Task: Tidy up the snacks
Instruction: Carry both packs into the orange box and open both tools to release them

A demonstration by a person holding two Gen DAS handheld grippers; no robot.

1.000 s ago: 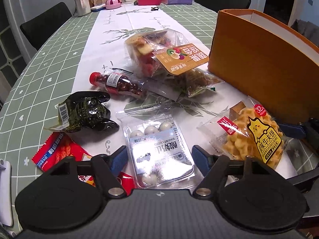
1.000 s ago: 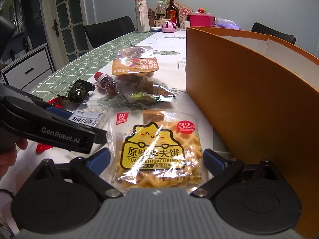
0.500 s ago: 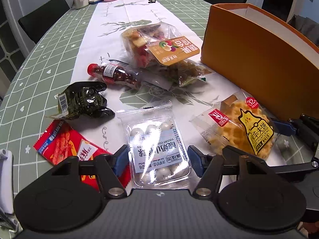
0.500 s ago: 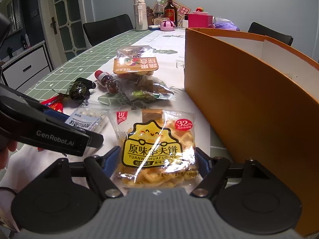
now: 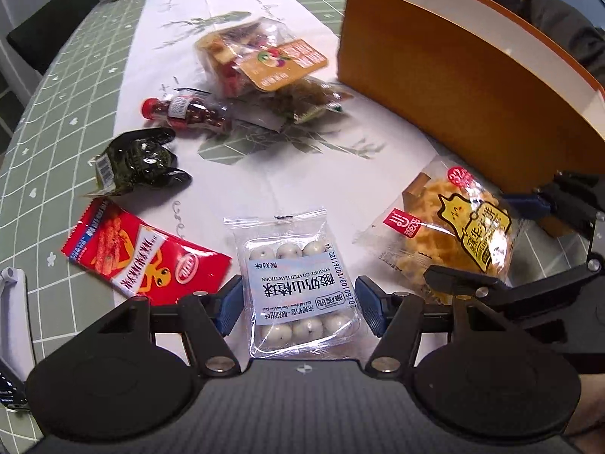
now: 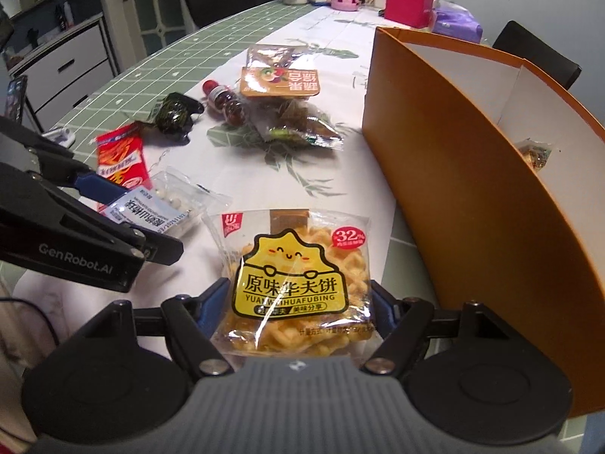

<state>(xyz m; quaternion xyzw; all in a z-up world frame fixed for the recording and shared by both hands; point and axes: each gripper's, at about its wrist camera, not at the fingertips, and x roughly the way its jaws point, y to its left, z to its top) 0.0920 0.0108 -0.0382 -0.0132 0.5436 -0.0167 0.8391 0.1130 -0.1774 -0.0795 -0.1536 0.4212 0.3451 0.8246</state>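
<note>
My left gripper (image 5: 298,302) is shut on a clear pack of white yogurt hawthorn balls (image 5: 298,287) and holds it above the table. My right gripper (image 6: 298,306) is shut on a yellow waffle packet (image 6: 295,283), also lifted; the packet also shows in the left wrist view (image 5: 450,227). The left gripper and its pack (image 6: 159,208) show at the left of the right wrist view. An open orange box (image 6: 472,174) stands to the right, with one small snack (image 6: 535,153) inside.
On the table lie a red snack packet (image 5: 143,253), a dark green packet (image 5: 140,159), a small red-capped bottle (image 5: 181,113), and a pile of dried fruit bags (image 5: 261,60). Bottles and a pink box (image 6: 408,3) stand at the far end. Chairs surround the table.
Both grippers have closed on their packs and lifted them up from the table. The views now look down from higher.
</note>
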